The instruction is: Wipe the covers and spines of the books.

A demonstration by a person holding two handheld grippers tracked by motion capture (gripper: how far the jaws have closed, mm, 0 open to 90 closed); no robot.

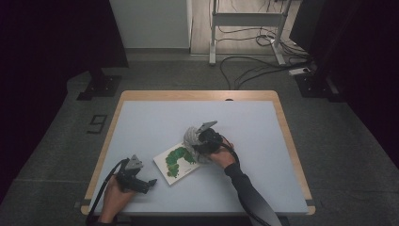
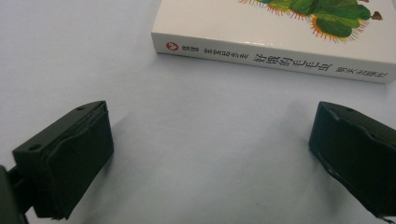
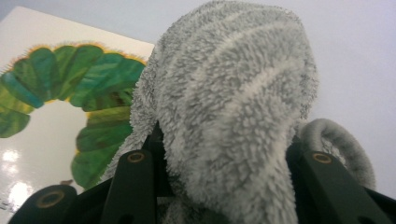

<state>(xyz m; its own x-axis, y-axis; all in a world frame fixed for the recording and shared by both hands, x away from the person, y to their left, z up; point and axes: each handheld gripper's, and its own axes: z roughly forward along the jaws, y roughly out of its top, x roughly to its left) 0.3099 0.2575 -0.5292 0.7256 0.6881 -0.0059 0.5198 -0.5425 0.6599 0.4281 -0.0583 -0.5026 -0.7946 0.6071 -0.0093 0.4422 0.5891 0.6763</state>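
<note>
Right gripper (image 1: 203,139) clamped on a fluffy grey cloth (image 3: 233,107), over the book's (image 1: 178,163) 2 o'clock corner. Left gripper (image 1: 149,182) wide open, empty, at the book's 8 o'clock. Likely risk: loose cloth dragging, nudging the unsteadied book.

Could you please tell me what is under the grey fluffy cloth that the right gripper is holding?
The grey cloth, clamped in the right gripper, hangs over the book with the green caterpillar cover, at its far corner. The cloth hides that corner, so contact cannot be told.
</note>
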